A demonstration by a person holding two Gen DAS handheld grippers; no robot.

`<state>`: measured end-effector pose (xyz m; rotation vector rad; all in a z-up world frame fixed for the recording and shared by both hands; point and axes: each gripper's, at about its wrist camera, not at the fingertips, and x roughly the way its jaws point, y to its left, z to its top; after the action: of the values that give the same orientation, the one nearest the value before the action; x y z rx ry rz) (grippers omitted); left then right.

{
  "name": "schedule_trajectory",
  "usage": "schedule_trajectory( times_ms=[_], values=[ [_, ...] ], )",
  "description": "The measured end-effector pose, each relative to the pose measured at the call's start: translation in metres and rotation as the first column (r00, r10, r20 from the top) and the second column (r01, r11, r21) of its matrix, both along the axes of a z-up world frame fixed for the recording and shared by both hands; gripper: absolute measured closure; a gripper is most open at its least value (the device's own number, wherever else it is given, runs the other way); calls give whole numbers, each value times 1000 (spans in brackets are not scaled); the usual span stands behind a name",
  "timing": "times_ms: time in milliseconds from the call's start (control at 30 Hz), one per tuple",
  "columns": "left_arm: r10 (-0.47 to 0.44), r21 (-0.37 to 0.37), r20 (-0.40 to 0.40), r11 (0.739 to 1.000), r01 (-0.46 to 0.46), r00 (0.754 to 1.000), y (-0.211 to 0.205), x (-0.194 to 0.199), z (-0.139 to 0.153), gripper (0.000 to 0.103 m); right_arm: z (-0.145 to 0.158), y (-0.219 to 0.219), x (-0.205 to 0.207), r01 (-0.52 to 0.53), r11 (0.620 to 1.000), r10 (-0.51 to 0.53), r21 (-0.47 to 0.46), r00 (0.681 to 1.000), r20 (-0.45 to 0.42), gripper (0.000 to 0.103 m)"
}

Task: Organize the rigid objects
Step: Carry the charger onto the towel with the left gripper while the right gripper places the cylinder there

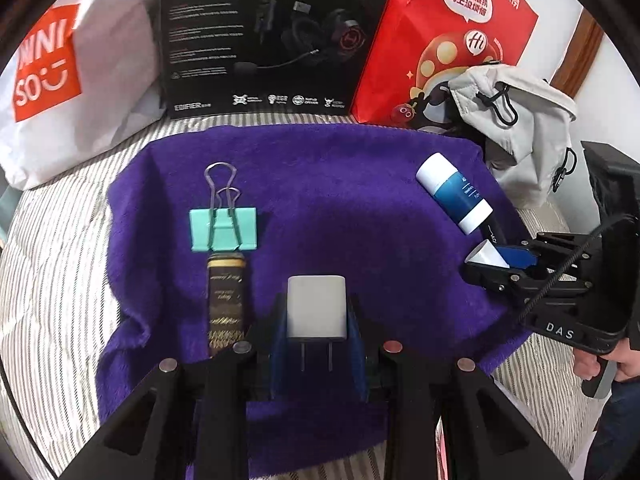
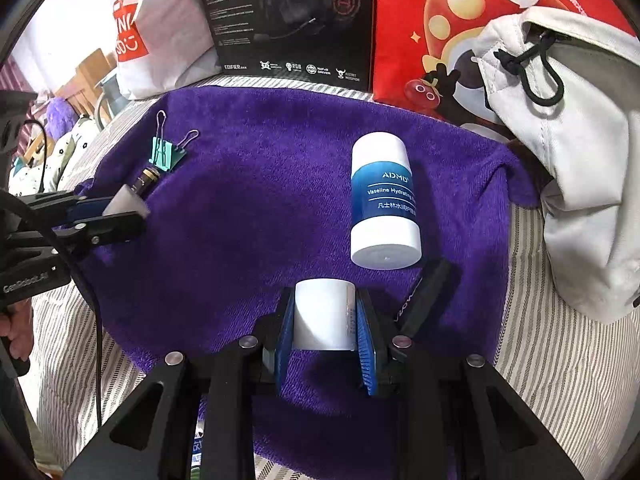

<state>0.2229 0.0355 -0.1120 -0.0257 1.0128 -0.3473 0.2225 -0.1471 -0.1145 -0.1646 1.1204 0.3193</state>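
The left gripper [image 1: 318,320] is closed on a white plug [image 1: 316,306], its two prongs pointing back toward the camera, low over the near part of a purple towel [image 1: 340,200] spread on a striped bed [image 1: 60,280]. Just left of the plug lies a dark tube [image 1: 225,300] with gold print, and touching its far end is a teal clip [image 1: 223,229] with its wire handles pointing away. The right gripper [image 2: 326,320] clamps a white cylinder [image 2: 324,314] between its blue pads [image 2: 366,340] at the towel's right side. Just beyond it a blue-and-white bottle [image 2: 384,200] lies on its side, close enough to block a straight path forward. A black object [image 2: 424,292] lies beside the right finger, partly hidden. Along the far edge stand a white bag [image 1: 80,80], a black box [image 1: 260,32] and a red bag [image 1: 448,32], with a grey pouch [image 2: 568,140] slumped at the far right, crowding the towel's corner.
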Motion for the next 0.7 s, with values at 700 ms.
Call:
schedule_trajectory(
  times_ms=[700],
  values=[
    [-25, 80, 35, 997, 22, 999, -18, 0, -7, 71, 0, 2, -2, -61, 998, 61, -22, 998, 16, 73]
  ],
)
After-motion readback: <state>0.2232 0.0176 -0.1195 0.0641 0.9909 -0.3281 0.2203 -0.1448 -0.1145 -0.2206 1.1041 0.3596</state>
